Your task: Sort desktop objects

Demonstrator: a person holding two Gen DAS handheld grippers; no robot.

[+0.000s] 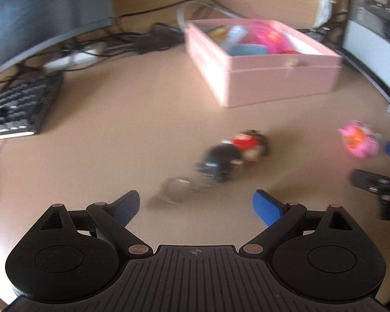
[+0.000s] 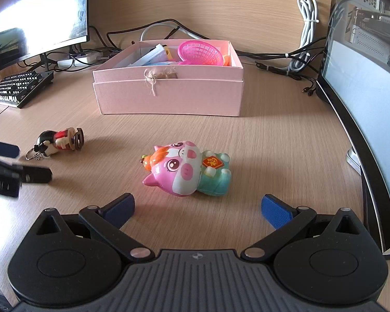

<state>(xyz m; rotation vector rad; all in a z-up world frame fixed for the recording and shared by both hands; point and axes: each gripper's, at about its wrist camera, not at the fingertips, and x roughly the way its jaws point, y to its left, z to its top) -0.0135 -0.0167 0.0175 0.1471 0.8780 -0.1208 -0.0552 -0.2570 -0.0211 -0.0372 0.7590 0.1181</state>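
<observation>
A doll keychain [image 1: 234, 153] with a black head, red body and metal ring lies on the wooden desk just ahead of my open, empty left gripper [image 1: 197, 204]; the left wrist view is blurred. It also shows in the right wrist view [image 2: 58, 141] at the left. A pink pig toy [image 2: 187, 169] in a teal outfit lies on its side just ahead of my open, empty right gripper [image 2: 197, 208]; it also shows in the left wrist view [image 1: 360, 141]. A pink box [image 2: 169, 96] holding several items stands behind; it also shows in the left wrist view [image 1: 280, 83].
A monitor [image 2: 39, 13] and a keyboard [image 2: 19, 88] stand at the back left. A second monitor [image 2: 364, 119] lines the right side. Cables [image 2: 306, 7] run along the back wall. The left gripper's fingers [image 2: 2, 149] show at the left edge of the right wrist view.
</observation>
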